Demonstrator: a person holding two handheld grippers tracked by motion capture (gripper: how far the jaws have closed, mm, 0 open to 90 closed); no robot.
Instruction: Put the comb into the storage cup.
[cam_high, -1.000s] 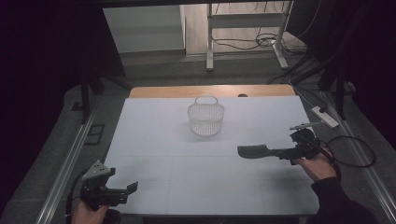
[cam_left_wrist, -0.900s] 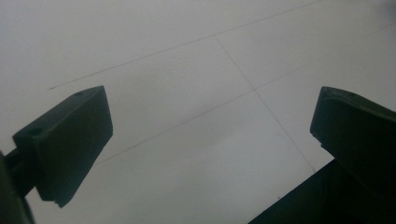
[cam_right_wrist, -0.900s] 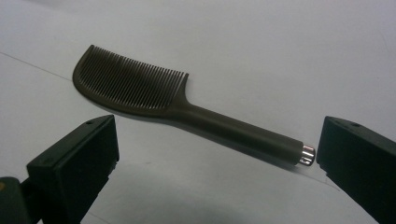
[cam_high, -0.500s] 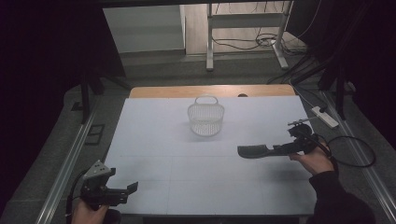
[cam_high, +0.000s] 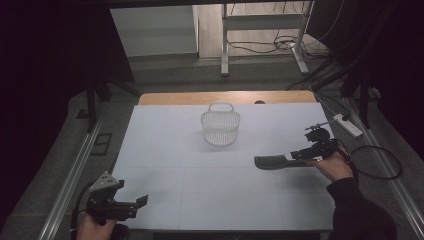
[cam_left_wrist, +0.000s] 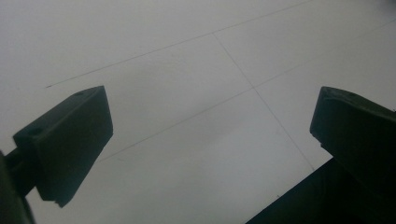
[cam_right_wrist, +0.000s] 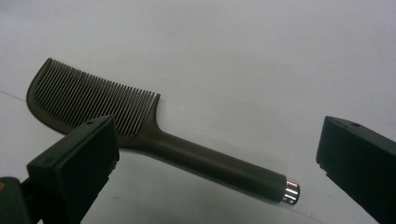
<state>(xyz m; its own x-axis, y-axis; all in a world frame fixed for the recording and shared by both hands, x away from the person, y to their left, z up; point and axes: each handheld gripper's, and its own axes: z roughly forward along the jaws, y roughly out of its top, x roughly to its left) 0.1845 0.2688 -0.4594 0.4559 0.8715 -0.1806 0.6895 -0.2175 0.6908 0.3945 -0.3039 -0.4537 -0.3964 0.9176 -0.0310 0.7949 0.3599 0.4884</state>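
A dark comb (cam_right_wrist: 140, 135) lies flat on the white desk (cam_high: 165, 150), at the right side about midway between the near and far edges. In the high view the comb (cam_high: 274, 162) points its toothed head toward the left and its handle toward the right. In the right gripper view the teeth form a curved fan at the upper left, and the straight handle runs down to a shiny metal cap at its end.

The right tongs (cam_right_wrist: 215, 163) stand wide apart, one jaw on either side of the comb's handle and neither touching it; the left jaw overlaps the base of the teeth in that view, while the right jaw sits well clear past the capped end. In the high view the right tongs (cam_high: 300, 155) sit just at the handle end of the comb, with the hand (cam_high: 336, 166) behind them and a cable looping away to the right.

The left tongs (cam_high: 135, 204) rest low at the near left corner of the desk, well apart from the comb. In the left gripper view the left tongs (cam_left_wrist: 210, 154) gape wide over bare white desk, holding nothing.

A white wire basket (cam_high: 220, 125) stands upright toward the far middle of the desk, apart from the comb.
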